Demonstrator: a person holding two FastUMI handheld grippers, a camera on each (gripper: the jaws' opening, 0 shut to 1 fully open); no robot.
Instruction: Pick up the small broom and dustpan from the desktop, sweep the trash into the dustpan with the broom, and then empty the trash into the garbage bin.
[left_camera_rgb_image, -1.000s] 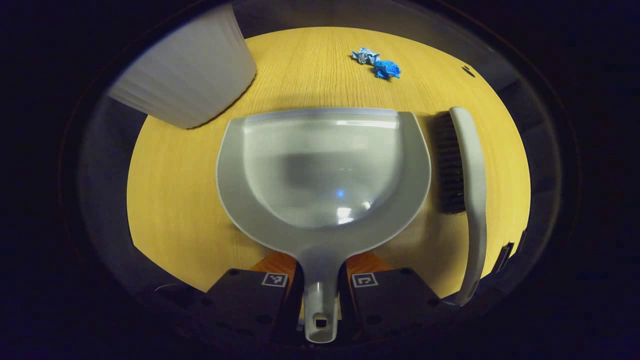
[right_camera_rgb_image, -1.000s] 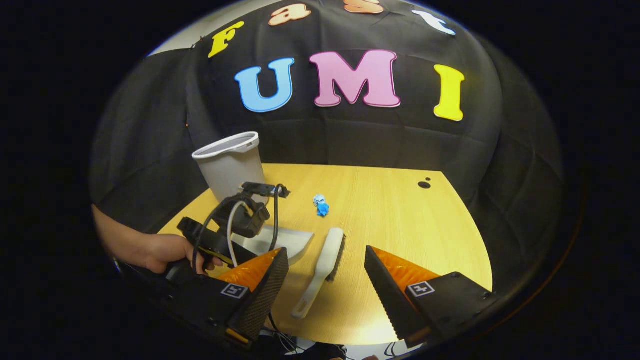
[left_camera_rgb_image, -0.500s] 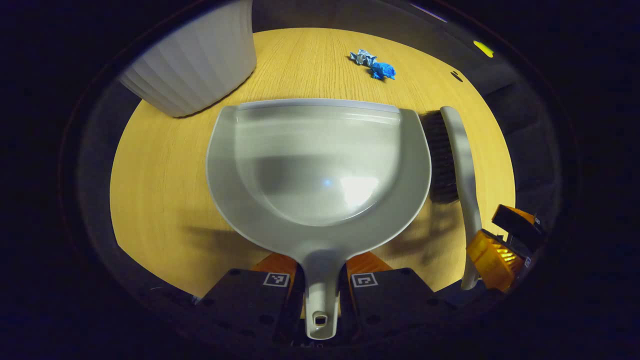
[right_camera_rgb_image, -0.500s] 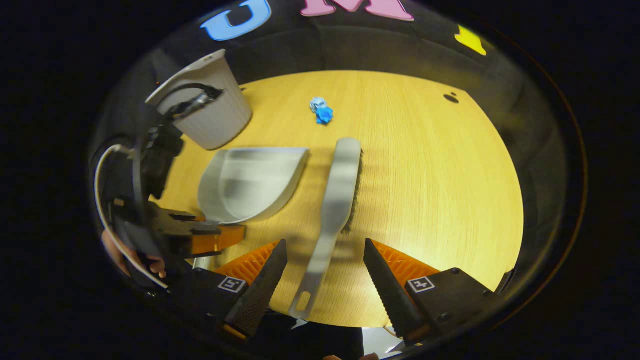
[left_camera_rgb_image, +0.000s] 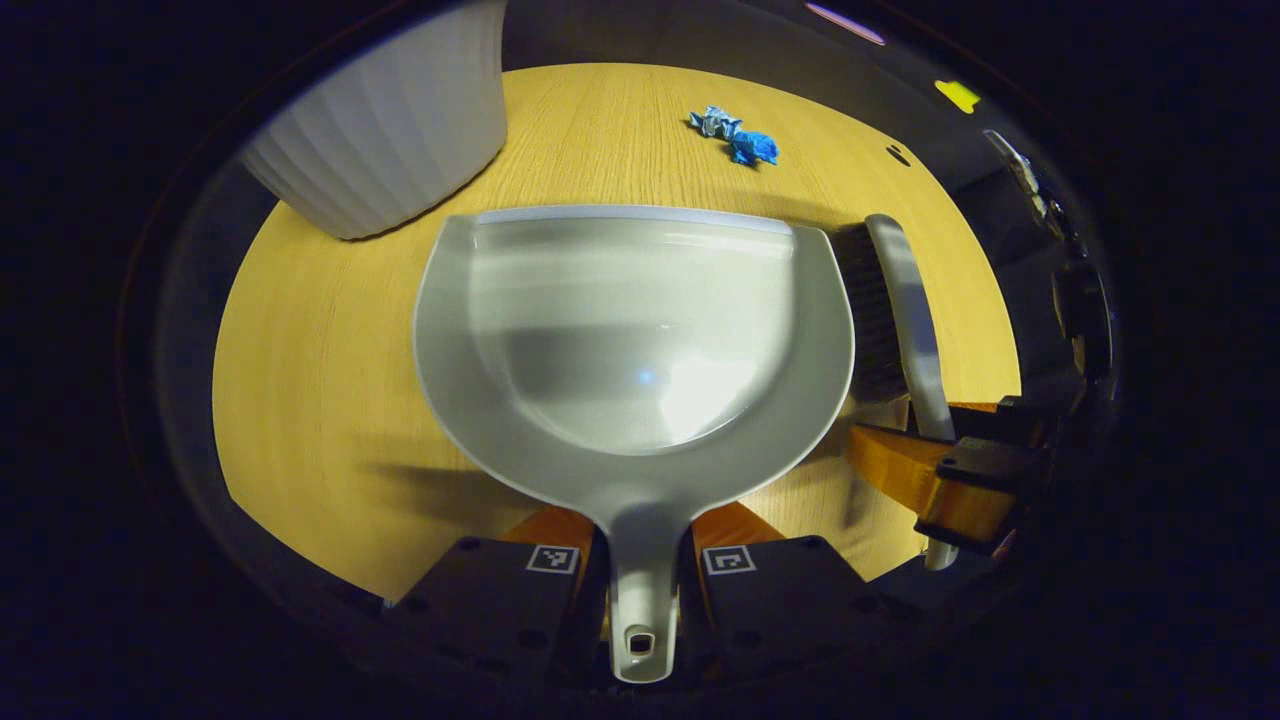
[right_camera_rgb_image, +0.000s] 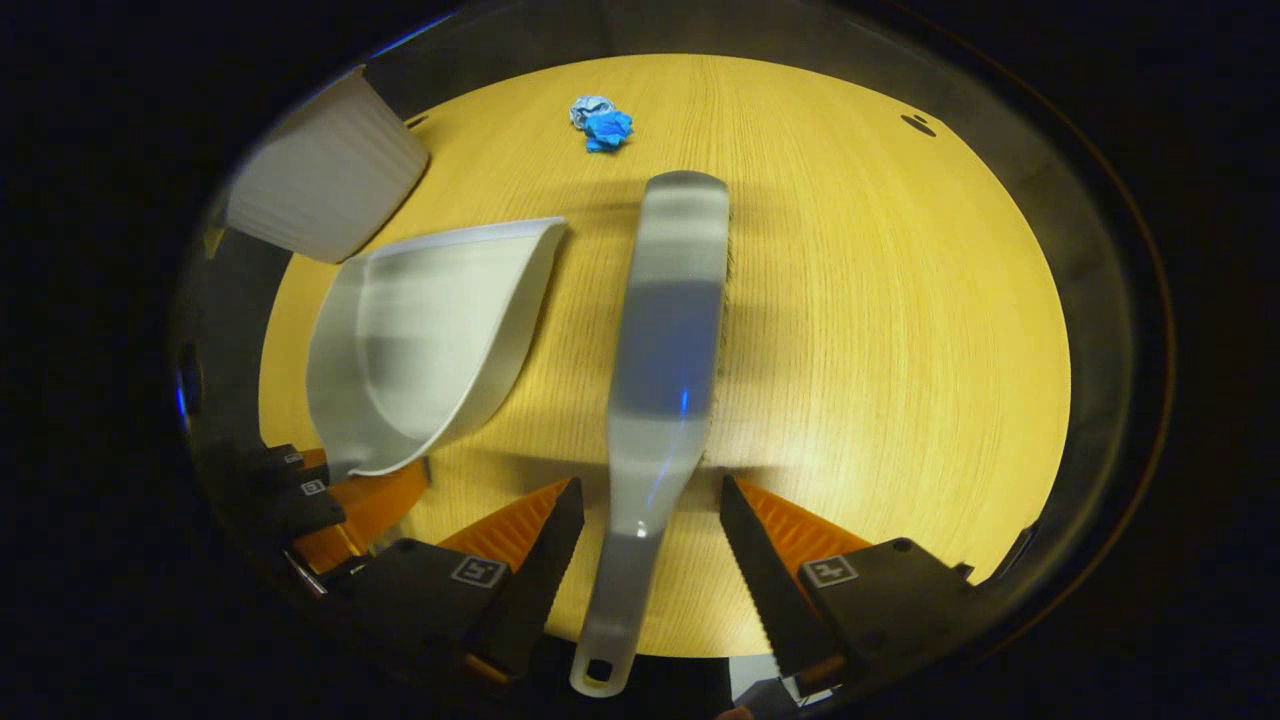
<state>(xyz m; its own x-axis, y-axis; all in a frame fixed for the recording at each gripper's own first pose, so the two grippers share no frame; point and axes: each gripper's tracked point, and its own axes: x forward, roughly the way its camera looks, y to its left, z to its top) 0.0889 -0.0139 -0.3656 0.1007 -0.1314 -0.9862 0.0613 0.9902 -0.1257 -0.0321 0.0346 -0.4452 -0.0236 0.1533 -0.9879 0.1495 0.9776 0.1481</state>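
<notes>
- In the left gripper view the left gripper (left_camera_rgb_image: 642, 560) is clamping the dustpan (left_camera_rgb_image: 640, 330) by its handle, both fingers pressing on the stem; the handle's end is sticking back past them, and the contact faces are hidden by the finger housings.
- The dustpan is running straight ahead of those fingers, its wide mouth pointing away toward the blue trash (left_camera_rgb_image: 735, 137) far ahead, slightly to the right.
- Ahead and to the left of those fingers, the garbage bin (left_camera_rgb_image: 385, 130) is showing as a ribbed wall, its rim cut off at the edge.
- In the right gripper view the right gripper (right_camera_rgb_image: 648, 560) is standing open, its fingers apart on either side of the broom (right_camera_rgb_image: 665, 360) handle, gaps showing on both sides.
- The broom is lying on the desk (right_camera_rgb_image: 880, 300), long axis running forward from between the fingers, head farthest; its bristles are mostly hidden under the back, and it looks blurred.
- Compared with half a second ago, the right gripper has come closer over the broom, so the handle is now lying deeper between its fingers; the dustpan has hardly shifted.
</notes>
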